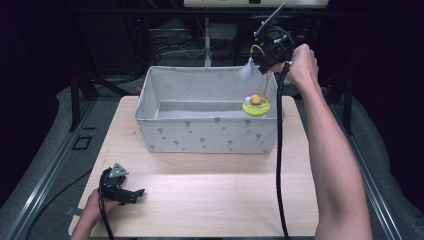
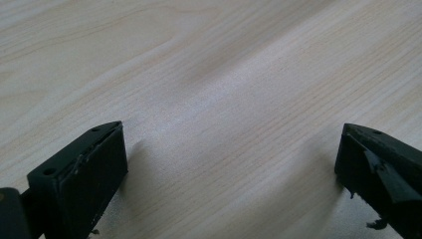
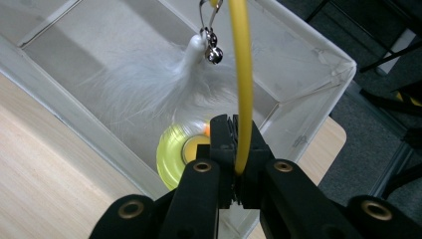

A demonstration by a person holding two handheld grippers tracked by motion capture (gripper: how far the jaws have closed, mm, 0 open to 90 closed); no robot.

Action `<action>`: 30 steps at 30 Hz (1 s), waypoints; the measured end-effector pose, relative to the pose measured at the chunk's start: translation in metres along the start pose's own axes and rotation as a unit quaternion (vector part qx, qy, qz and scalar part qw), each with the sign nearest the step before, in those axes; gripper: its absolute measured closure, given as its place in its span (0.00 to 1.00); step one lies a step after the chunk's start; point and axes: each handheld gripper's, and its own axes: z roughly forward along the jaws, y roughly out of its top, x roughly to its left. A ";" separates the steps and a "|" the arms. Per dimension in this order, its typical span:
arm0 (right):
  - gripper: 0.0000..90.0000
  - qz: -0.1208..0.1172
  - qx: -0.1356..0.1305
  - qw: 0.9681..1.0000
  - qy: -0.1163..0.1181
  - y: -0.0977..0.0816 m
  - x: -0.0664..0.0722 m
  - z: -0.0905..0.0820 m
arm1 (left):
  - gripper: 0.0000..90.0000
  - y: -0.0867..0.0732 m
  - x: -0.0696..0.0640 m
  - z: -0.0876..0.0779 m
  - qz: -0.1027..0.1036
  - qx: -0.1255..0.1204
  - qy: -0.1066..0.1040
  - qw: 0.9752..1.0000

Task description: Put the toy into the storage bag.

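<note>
Left claw (image 1: 134, 192): rests low on the wooden surface (image 1: 210, 190) at its near left corner, jaws wide apart, nothing between them.

Fabric bin (image 1: 207, 135): stands at the far middle of the surface, open-topped.

Cat teaser toy (image 3: 242, 89): yellow wand with white feather (image 3: 149, 87) and small bell (image 3: 214, 54), its yellow suction base (image 1: 256, 105) hanging at the bin's right end, just over the rim.

Right claw (image 3: 238, 149): clamped tight on the yellow wand, held above the bin.

Step in hand, as judged: placing the toy into the bin. Next move calls for lowering the base clear inside the wall, then releasing.
</note>
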 end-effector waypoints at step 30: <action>0.98 0.004 0.042 0.999 0.030 -0.036 -0.005 0.055 | 0.00 0.000 0.000 0.000 0.000 0.002 -0.001 1.000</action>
